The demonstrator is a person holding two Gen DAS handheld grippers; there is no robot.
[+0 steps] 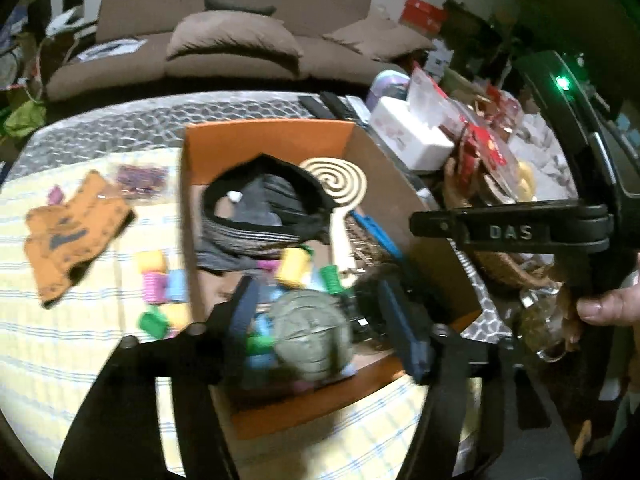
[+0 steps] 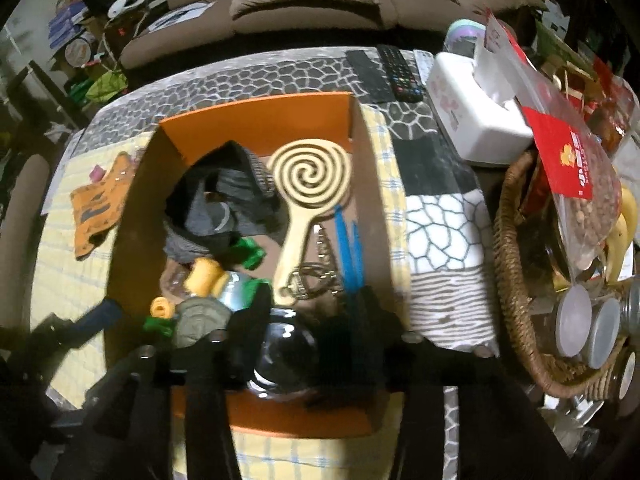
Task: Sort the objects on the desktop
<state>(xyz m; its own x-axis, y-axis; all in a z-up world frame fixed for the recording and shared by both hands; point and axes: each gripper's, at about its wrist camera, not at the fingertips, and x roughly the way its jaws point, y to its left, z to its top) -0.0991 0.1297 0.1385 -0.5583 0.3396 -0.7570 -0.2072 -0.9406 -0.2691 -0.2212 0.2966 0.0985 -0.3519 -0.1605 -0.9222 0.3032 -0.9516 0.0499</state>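
Note:
An orange cardboard box [image 1: 268,140] [image 2: 260,120] holds dark clothing [image 1: 260,208] [image 2: 224,196], a spiral wooden paddle [image 1: 340,184] [image 2: 308,176], hair rollers [image 1: 294,266] and blue sticks [image 2: 346,240]. My left gripper [image 1: 316,320] is open over the box, its fingers either side of a grey-green round object [image 1: 312,332] [image 2: 200,320]. My right gripper [image 2: 308,316] is over the box's near end with a shiny black round object [image 2: 286,354] between its fingers; contact is unclear. Several rollers [image 1: 160,280] and an orange cloth [image 1: 68,236] [image 2: 100,204] lie on the yellow mat.
A wicker basket [image 2: 516,280] with snack bags, bananas and jars stands right of the box. A white tissue box [image 2: 476,120] [image 1: 412,136] and remotes [image 2: 400,72] lie behind it. A brown sofa [image 1: 224,40] is beyond the table.

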